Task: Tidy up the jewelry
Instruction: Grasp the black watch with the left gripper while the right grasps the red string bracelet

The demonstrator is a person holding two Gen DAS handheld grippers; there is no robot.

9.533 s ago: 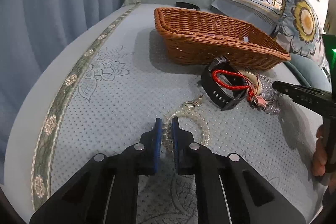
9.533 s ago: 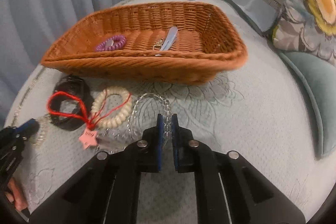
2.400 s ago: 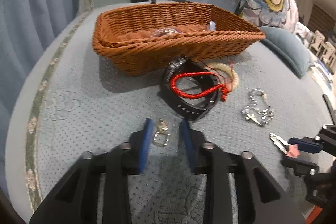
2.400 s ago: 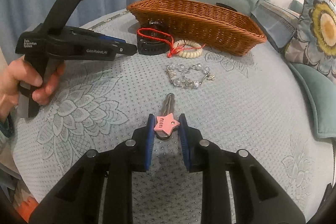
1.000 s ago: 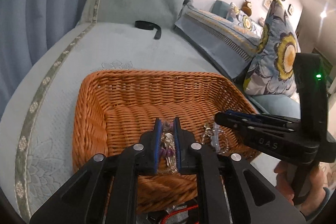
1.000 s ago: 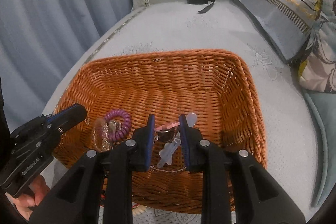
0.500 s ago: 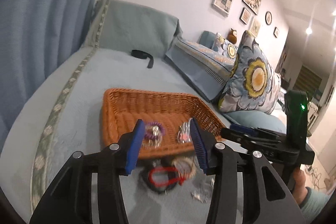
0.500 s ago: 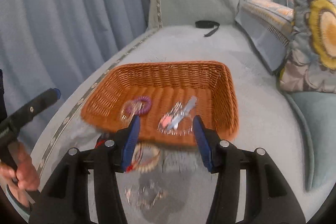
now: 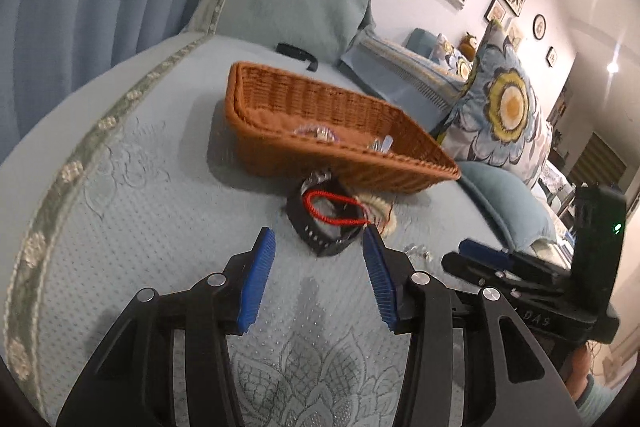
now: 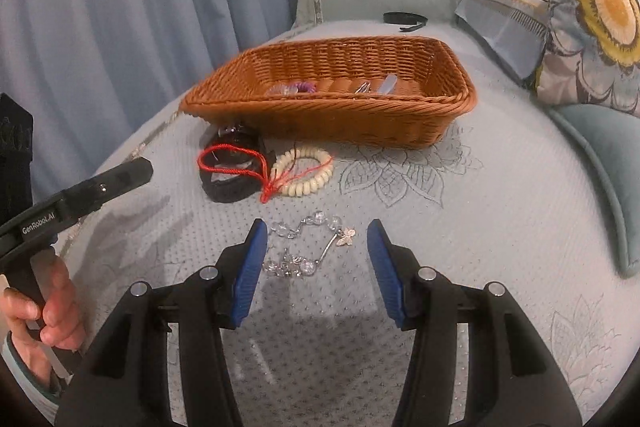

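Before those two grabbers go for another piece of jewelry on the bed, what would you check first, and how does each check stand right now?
1. Right gripper open, nothing in it: ok.
2. Left gripper open, nothing in it: ok.
3. Crystal bracelet lies apart from the other pieces, right in front of the right gripper: ok.
4. Red cord free of the black watch and the cream bead bracelet: not ok, it lies across both.
5. Basket has room: ok.

basket (image 10: 332,119) on bed (image 10: 500,211) | watch (image 10: 230,183), bead bracelet (image 10: 304,173) before basket | crystal chain (image 10: 308,247) nearer, apart
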